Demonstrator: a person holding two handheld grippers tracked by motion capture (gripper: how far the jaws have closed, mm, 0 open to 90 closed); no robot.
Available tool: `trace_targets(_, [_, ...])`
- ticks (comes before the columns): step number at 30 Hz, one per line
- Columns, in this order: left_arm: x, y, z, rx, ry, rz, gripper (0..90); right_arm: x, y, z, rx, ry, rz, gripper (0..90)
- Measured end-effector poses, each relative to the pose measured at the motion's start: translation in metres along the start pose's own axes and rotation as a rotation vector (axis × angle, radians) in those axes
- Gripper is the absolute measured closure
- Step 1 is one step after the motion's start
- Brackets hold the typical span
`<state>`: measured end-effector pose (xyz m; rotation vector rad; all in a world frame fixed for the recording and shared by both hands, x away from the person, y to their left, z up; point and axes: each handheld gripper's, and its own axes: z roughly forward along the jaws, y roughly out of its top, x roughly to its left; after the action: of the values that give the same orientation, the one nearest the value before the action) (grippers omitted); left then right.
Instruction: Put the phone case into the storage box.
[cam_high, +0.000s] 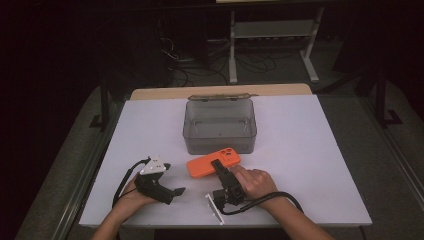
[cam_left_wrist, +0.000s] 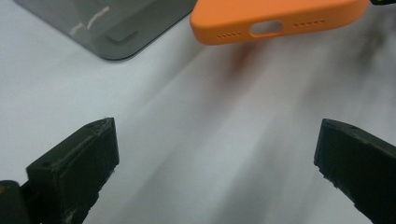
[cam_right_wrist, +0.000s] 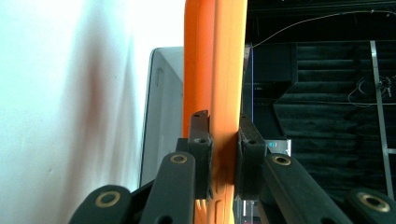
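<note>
A: Start at the left. What is the left tool (cam_high: 176, 191) doing?

B: It rests low over the white tabletop (cam_high: 310, 165), jaws spread wide with nothing between them, aimed toward the orange phone case (cam_high: 205, 165).

A: And where is the case?

B: Near the middle of the tabletop, just in front of the open grey plastic box (cam_high: 220, 125). In the left gripper view its end with the port cutout hangs clear of the surface, so I judge it lifted at that end.

A: Then the right tool (cam_high: 217, 164)?

B: It is clamped on the case, 1 jaw on each face, pinching it across its thin body near the edge.

A: How will it handle?

B: Probably light and somewhat flexible, with a smooth skin, and not fragile. A hold on 1 edge may let it sag or swivel. I would grip deeper, toward the middle of a long side, away from the camera cutout.
</note>
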<state>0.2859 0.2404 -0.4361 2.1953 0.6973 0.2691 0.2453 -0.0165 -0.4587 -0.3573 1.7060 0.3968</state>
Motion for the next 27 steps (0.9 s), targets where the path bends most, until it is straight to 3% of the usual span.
trace_targets(27, [-0.0027,-0.0011,0.0007,0.008,0.008,0.028,0.0,-0.0102,-0.0042,0.0002,0.005,0.053,0.133,78.9])
